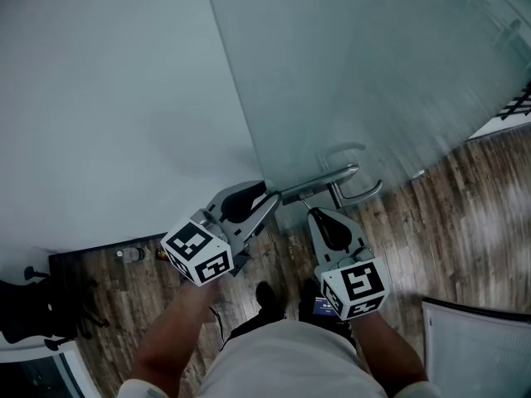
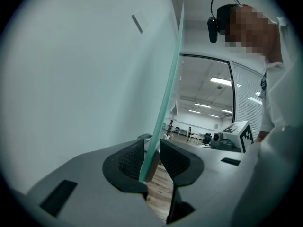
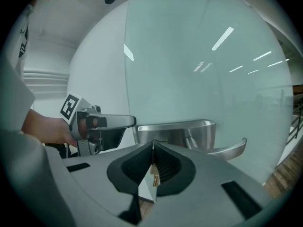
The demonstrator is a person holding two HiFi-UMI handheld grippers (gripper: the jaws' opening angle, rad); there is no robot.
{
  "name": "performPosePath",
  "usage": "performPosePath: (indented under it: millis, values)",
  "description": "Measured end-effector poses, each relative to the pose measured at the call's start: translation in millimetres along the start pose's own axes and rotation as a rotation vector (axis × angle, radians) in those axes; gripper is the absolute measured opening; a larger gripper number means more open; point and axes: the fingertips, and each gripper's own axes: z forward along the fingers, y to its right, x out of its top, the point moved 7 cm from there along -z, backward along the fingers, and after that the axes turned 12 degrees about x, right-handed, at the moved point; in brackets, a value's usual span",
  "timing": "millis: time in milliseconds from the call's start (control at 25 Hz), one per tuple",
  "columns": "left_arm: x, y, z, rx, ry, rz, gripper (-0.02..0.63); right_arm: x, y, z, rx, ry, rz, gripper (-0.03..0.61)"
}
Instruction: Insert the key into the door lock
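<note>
**Key and lock.** The key (image 3: 153,173), small and brass-coloured, is pinched between the closed jaws of the right gripper (image 3: 152,146). Its long axis runs along the jaws. The thin end points forward at the lower edge of the metal lock plate (image 3: 174,129), and the broader end hangs back toward the gripper's body. Whether the tip touches the plate cannot be told, and no keyhole can be made out.

**Around the lock.** The lever handle (image 3: 227,150) juts from the plate to the right of the key. In the head view a matching handle (image 1: 330,177) shows at the edge of the frosted glass door (image 1: 357,73), directly ahead of the right gripper.

**Left side.** The left gripper (image 2: 151,144) straddles the door's free edge, its jaws drawn narrow with a ribbed pad on each face of the pane, near the handle.

**Surroundings.** A pale wall (image 1: 99,98) meets the door on the left. Wood-look floor (image 1: 452,201) lies below, and a dark office chair (image 1: 29,305) stands at the far left.
</note>
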Motion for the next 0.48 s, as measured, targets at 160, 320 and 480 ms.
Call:
performPosePath:
  millis: [160, 320, 480]
  values:
    - [-1.6, -0.9, 0.4, -0.004, 0.009, -0.014, 0.112, -0.9, -0.4, 0.6, -0.008, 0.003, -0.006, 0.021]
    - [-3.2, -1.2, 0.3, -0.003, 0.026, -0.012, 0.107, -1.0, -1.4, 1.9, -0.017, 0.003, -0.020, 0.021]
    - [-0.8, 1.2, 0.0, -0.001, 0.024, -0.018, 0.095, -2.9, -2.1, 2.0, -0.028, 0.004, -0.038, 0.021]
